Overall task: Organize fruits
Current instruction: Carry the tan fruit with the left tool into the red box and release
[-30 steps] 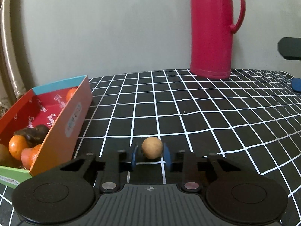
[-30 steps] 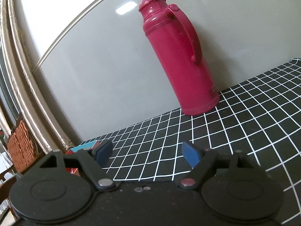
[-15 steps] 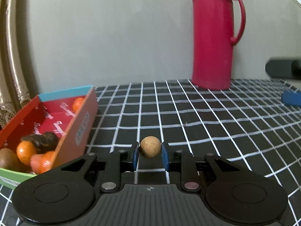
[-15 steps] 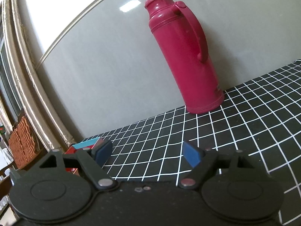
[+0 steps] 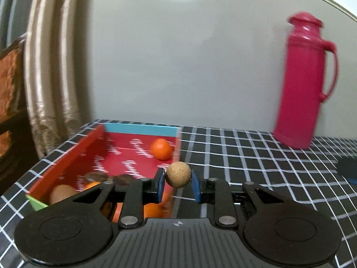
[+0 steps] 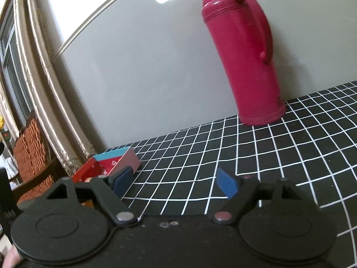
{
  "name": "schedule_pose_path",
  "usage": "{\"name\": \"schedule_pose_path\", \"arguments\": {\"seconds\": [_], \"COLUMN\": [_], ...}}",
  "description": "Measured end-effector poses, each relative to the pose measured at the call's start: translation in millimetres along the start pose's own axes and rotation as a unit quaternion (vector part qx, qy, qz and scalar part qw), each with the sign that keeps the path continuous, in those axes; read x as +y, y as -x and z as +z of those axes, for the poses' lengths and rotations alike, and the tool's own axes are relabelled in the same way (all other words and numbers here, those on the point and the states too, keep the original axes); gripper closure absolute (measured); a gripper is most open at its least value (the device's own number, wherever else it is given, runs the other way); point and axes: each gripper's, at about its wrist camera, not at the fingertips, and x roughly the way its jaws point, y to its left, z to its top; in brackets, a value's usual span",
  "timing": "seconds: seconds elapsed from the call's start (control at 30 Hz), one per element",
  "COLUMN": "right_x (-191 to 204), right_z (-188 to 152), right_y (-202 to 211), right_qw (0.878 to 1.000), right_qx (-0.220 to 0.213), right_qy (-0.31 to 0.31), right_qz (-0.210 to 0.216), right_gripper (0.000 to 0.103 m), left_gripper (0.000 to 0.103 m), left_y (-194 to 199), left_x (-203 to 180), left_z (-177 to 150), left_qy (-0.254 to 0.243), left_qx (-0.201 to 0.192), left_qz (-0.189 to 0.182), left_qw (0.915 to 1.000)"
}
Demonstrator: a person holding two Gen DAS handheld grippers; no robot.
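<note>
At the far left of our left wrist view we see a pale curtain (image 5: 51,71) hanging by the table edge, and just to its right the red box (image 5: 73,149) with a light blue far wall and a green near corner, sitting on the black tablecloth with a white grid (image 5: 256,156). Inside the box we make out a brown fruit (image 5: 61,192) near the green corner, some dark pieces behind it that are too blurred for us to name, orange fruit partly hidden by our gripper arms, and one orange (image 5: 161,148) alone near the far wall. Moving right, our left gripper (image 5: 178,182) is clamped on a small round tan fruit (image 5: 178,174), its blue pads pressing both sides; the fruit is lifted clear of the cloth and sits over the box's right wall. Further right stands the pink thermos (image 5: 305,82), upright against the grey wall, and a dark object at the right edge is too blurred for us to identify. In our right wrist view, the same box (image 6: 125,162) shows at the left behind the gripper, the right gripper (image 6: 176,182) has its blue pads spread wide apart with nothing between them, above bare cloth, and the thermos (image 6: 243,55) rises beyond it to the right.
</note>
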Motion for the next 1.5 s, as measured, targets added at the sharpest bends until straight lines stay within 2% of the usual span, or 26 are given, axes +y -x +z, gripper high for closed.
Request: {"name": "schedule_pose_path", "arguments": {"seconds": [0.3, 0.87, 0.97, 1.0, 1.03, 1.1, 1.5], "right_x": [8.1, 0.6, 1.1, 1.3, 0.9, -0.3, 6.4], "right_z": [-3.1, -6.4, -9.5, -10.4, -11.6, -13.8, -26.6], "right_y": [-7.9, -3.7, -2.7, -2.7, -2.7, -3.6, -9.8], "right_qw": [1.000, 1.000, 0.999, 0.999, 0.999, 0.999, 0.995], "right_qx": [0.014, 0.025, 0.031, 0.033, 0.036, 0.044, 0.086], "right_qy": [0.009, 0.006, 0.010, 0.011, 0.011, 0.012, 0.053], "right_qz": [0.009, 0.001, -0.001, -0.002, -0.003, -0.003, -0.013], "right_gripper": [0.021, 0.021, 0.020, 0.020, 0.020, 0.020, 0.018], "left_gripper": [0.077, 0.076, 0.067, 0.058, 0.039, 0.025, 0.007], "left_y": [-21.2, -48.9, -47.2, -46.2, -44.9, -41.2, -15.2], "left_x": [32.3, 24.7, 25.2, 25.4, 25.3, 27.4, 28.1], "left_z": [4.6, 1.4, 1.7, 2.0, 2.0, 2.7, 9.4], "left_qy": [0.037, 0.049, 0.052, 0.053, 0.052, 0.056, 0.036], "left_qx": [0.027, 0.076, 0.073, 0.072, 0.069, 0.058, 0.009], "left_qz": [0.039, 0.052, 0.053, 0.054, 0.067, 0.078, 0.081], "left_qw": [0.9982, 0.9946, 0.9946, 0.9945, 0.9940, 0.9937, 0.9960]}}
